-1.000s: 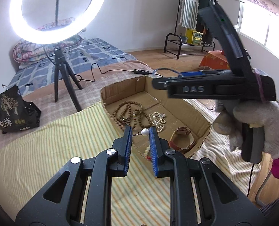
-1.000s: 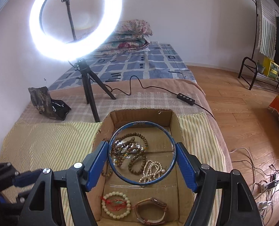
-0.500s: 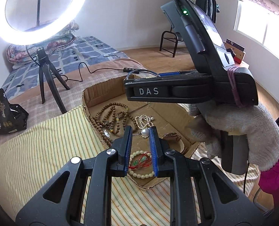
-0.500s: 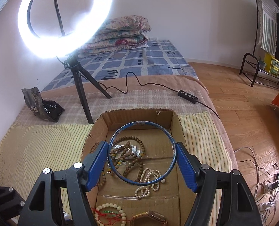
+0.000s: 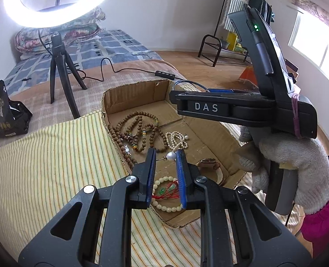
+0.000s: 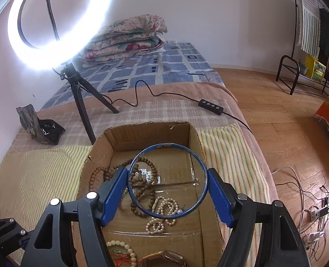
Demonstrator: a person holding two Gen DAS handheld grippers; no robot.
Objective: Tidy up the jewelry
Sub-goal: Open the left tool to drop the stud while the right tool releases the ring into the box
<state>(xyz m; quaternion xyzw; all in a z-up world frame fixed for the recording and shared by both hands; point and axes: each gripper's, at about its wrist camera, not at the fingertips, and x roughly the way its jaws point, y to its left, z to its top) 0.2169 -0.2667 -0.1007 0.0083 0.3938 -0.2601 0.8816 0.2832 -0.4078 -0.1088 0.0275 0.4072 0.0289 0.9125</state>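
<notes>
Both tongs are carrying jewelry above the cardboard box [image 6: 151, 131], presumably for sorting. Left tongs [image 5: 165, 156] are pinching a pearl pin [image 5: 170, 155]; right tongs [image 6: 167, 179] are clamping a blue bangle [image 6: 142, 210].

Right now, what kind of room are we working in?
Most likely a bedroom at home, set up for filming. The cardboard box of jewelry sits on a bed, with folded quilts at its far end, a clothes rack by the wall, and a ring light on a tripod.
</notes>
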